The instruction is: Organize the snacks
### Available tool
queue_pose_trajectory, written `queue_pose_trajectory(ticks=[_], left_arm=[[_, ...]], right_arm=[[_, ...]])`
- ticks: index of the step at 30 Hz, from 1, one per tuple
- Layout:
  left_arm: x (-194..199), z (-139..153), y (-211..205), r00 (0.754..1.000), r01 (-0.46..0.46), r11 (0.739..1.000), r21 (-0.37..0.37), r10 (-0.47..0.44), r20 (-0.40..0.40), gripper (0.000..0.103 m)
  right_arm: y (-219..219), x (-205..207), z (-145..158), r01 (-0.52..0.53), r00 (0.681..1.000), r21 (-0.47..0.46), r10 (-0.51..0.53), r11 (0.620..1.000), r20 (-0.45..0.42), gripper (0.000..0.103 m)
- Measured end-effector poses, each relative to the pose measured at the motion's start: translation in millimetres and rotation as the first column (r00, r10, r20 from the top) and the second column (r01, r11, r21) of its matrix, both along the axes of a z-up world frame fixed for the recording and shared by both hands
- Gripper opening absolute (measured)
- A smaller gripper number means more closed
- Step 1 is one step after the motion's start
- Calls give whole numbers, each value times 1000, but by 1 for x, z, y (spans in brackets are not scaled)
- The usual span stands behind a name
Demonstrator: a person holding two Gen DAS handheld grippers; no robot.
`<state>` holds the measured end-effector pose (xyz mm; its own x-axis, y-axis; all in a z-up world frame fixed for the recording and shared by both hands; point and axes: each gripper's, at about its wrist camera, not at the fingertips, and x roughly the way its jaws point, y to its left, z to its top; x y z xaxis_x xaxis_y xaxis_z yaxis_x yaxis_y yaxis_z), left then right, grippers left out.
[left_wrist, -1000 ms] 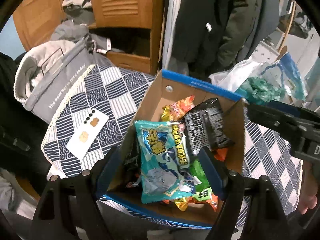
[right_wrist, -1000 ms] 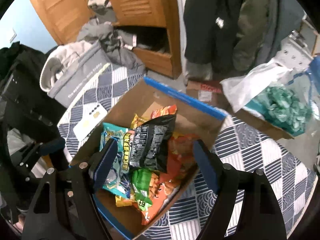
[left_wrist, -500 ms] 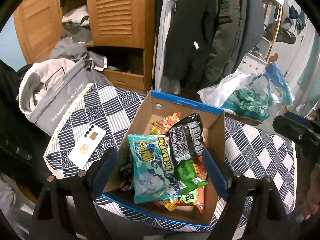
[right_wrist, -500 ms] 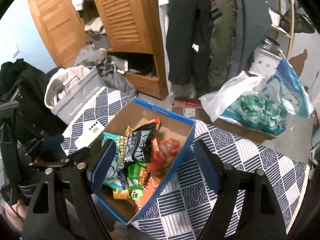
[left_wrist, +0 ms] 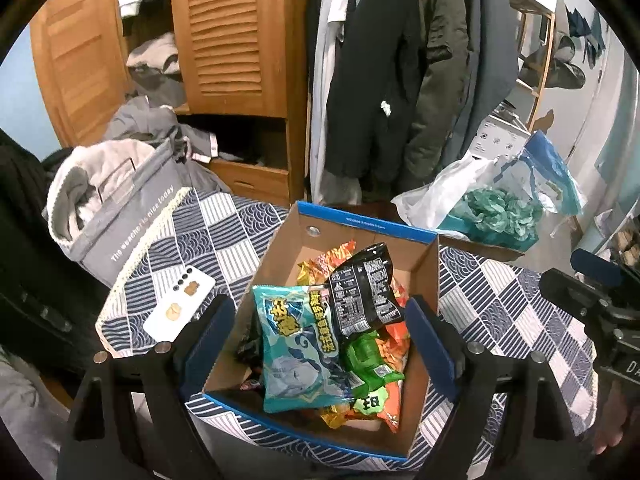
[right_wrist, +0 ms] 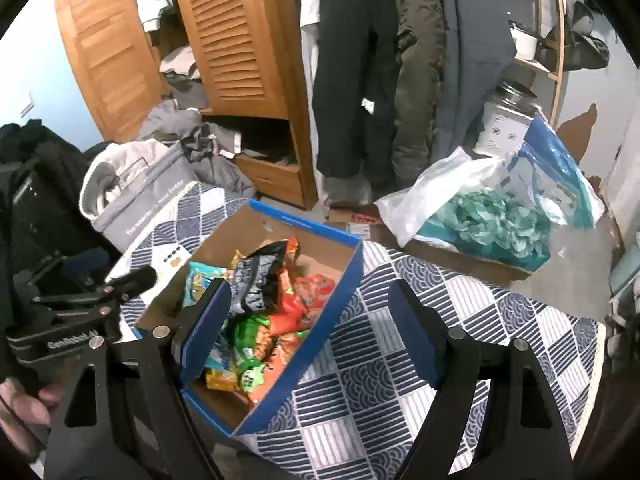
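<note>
My 2 tongs, left gripper [left_wrist: 320, 344] just widened, right gripper [right_wrist: 308, 332], gape wide and empty above the snack box [left_wrist: 360, 226] at the tablecloth's [left_wrist: 520, 304] near edge.

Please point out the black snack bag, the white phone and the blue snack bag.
Black bag [left_wrist: 362, 288], left wrist view, middle of its printed back.
Phone [left_wrist: 180, 310], left wrist view, middle of its back.
Blue bag [left_wrist: 298, 344], left wrist view, centre of its front.
</note>
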<state>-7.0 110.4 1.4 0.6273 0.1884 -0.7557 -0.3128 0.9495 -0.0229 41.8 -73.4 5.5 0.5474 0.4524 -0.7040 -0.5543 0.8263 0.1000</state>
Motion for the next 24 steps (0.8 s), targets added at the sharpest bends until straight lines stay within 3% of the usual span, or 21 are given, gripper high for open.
queue_pose_trajectory(ticks=[10,24], left_arm=[[6,-2,-17,999,40,998,48,-39,-18,90],[7,-3,-17,999,37,999,37,-37,-10,90]], right_arm=[[-4,5,-8,9,1000,-18,-9,1000,-15,80],[-4,7,-14,0,999,-22,-1,1000,-36,80]])
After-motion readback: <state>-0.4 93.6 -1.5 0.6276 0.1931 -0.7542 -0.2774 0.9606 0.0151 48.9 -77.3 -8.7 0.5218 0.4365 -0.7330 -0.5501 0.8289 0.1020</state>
